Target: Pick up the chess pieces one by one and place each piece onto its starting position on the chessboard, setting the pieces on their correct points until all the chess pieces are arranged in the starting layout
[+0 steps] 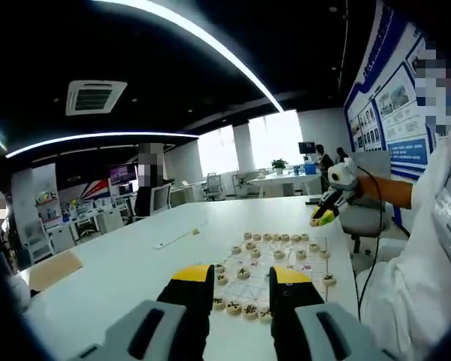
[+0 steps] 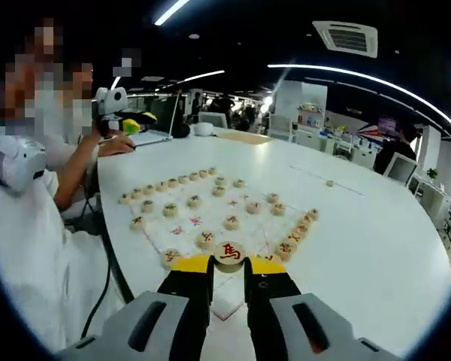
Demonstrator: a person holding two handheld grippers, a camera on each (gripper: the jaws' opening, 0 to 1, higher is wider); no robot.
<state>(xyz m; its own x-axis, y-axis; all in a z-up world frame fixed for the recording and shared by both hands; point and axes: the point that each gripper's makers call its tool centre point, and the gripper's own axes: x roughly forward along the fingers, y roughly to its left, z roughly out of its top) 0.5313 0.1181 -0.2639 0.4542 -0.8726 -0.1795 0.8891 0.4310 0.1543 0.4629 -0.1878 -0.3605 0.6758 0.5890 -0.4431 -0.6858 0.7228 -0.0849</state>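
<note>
Wooden red-marked piece (image 2: 231, 253) pinched in right gripper (image 2: 228, 265) above board (image 2: 210, 226); lower level onto empty point. Left gripper (image 1: 243, 280) parted, empty.

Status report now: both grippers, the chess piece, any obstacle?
Right gripper shut on chess piece with red mark, above chessboard. Left gripper open, holds nothing, over board. Nothing in the way.

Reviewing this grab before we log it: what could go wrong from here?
1. The right claw pinches the red-marked piece only by its edges, at the very tips; it may slip or tilt when set down.
2. Placed pieces crowd the chessboard nearby, for example the neighbour; lowering could knock it off its point.
3. The left claw hangs open above the near row and could brush it.
</note>
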